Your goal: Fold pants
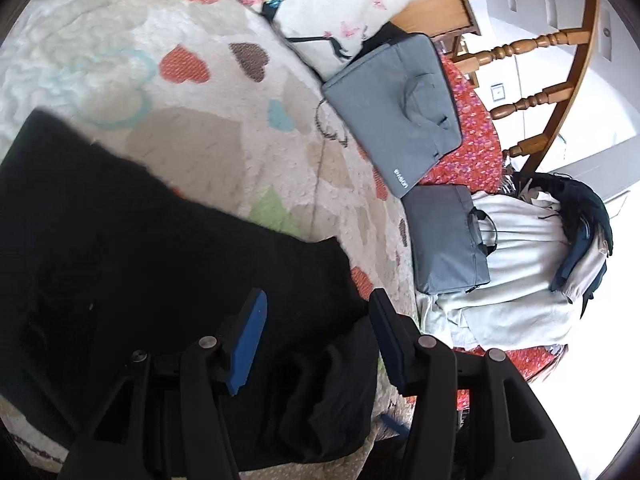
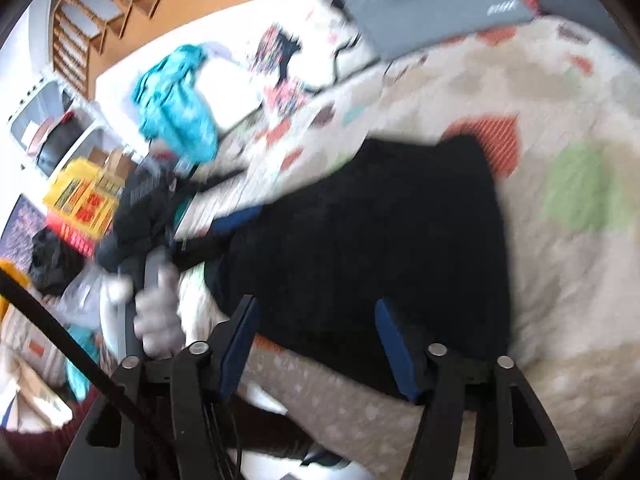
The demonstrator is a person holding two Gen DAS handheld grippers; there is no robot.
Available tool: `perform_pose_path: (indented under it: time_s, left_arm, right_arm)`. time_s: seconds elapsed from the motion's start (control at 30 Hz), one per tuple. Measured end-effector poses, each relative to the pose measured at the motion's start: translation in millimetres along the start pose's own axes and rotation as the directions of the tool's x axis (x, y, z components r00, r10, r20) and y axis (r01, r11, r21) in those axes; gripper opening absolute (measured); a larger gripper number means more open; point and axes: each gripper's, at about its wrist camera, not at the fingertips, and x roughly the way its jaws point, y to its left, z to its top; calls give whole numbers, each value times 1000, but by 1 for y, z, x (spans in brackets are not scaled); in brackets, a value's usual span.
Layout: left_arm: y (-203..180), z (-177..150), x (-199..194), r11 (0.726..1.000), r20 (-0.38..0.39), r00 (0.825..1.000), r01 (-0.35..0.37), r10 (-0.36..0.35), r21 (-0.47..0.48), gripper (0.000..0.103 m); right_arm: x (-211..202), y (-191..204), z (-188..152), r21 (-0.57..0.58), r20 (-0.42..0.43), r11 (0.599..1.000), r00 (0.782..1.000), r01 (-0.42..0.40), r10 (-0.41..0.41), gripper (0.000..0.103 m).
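Note:
The black pants (image 1: 152, 264) lie on a cream blanket with coloured hearts (image 1: 208, 80). In the left wrist view my left gripper (image 1: 318, 340) is open just above the pants' near right corner, its blue pads on either side of a bunched fold. In the right wrist view, which is motion-blurred, the pants (image 2: 380, 232) form a dark folded block. My right gripper (image 2: 316, 344) is open over their near edge, nothing between the pads. The other gripper and gloved hand (image 2: 156, 312) show at the left.
Two grey laptop bags (image 1: 392, 108) (image 1: 448, 240) lie at the blanket's right edge, beside a pile of light clothes (image 1: 520, 264) and a floral pillow (image 1: 320, 8). A wooden chair (image 1: 540, 40) stands behind. A turquoise cloth (image 2: 176, 100) and clutter sit at the left.

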Motion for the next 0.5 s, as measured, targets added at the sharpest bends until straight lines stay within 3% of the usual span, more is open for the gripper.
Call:
perform_pose_path:
  time_s: [0.1, 0.2, 0.37, 0.5]
  left_arm:
    - [5, -6, 6, 999, -33, 999, -41, 41, -7, 51]
    - [6, -7, 2, 996, -23, 996, -88, 88, 12, 51]
    - [15, -2, -11, 989, 35, 988, -148, 148, -19, 51]
    - [11, 6, -43, 972, 145, 962, -235, 231, 16, 51]
  right_arm:
    - [0, 1, 21, 9, -22, 1000, 999, 29, -29, 58]
    - [29, 11, 35, -2, -112, 1000, 994, -6, 6, 58]
    - [89, 20, 28, -14, -239, 1000, 971, -15, 11, 58]
    - [116, 10, 29, 73, -253, 997, 966, -35, 52, 69]
